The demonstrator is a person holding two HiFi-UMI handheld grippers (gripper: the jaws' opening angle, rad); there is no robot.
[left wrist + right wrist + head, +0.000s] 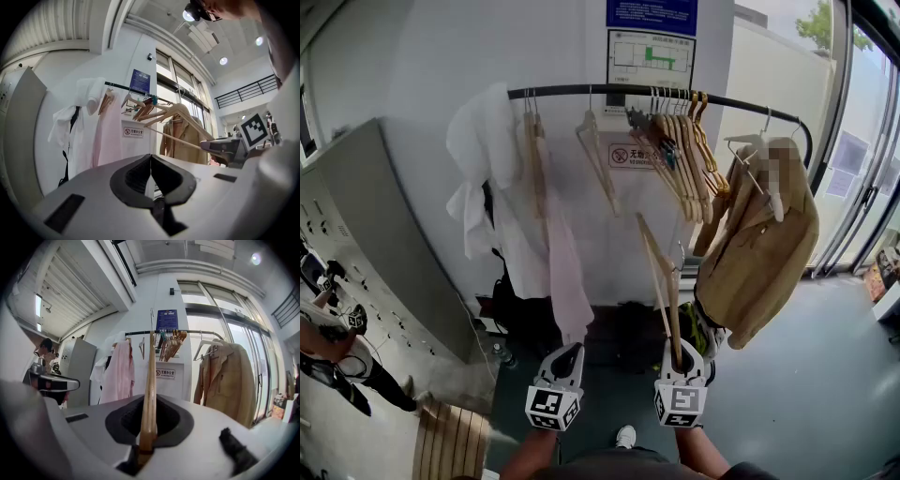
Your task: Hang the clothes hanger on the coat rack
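In the head view a bare wooden clothes hanger stands upright with my right gripper shut on its lower end. It is below and in front of the coat rack's black rail, apart from it. In the right gripper view the hanger's arm runs up from between the jaws of the right gripper toward the rail. My left gripper is beside it, shut and holding nothing; its jaws meet in the left gripper view, where the hanger shows at the right.
On the rail hang a white garment, a pink garment, several empty wooden hangers and a tan jacket. A grey locker cabinet stands at the left with a person beside it. Glass doors are at the right.
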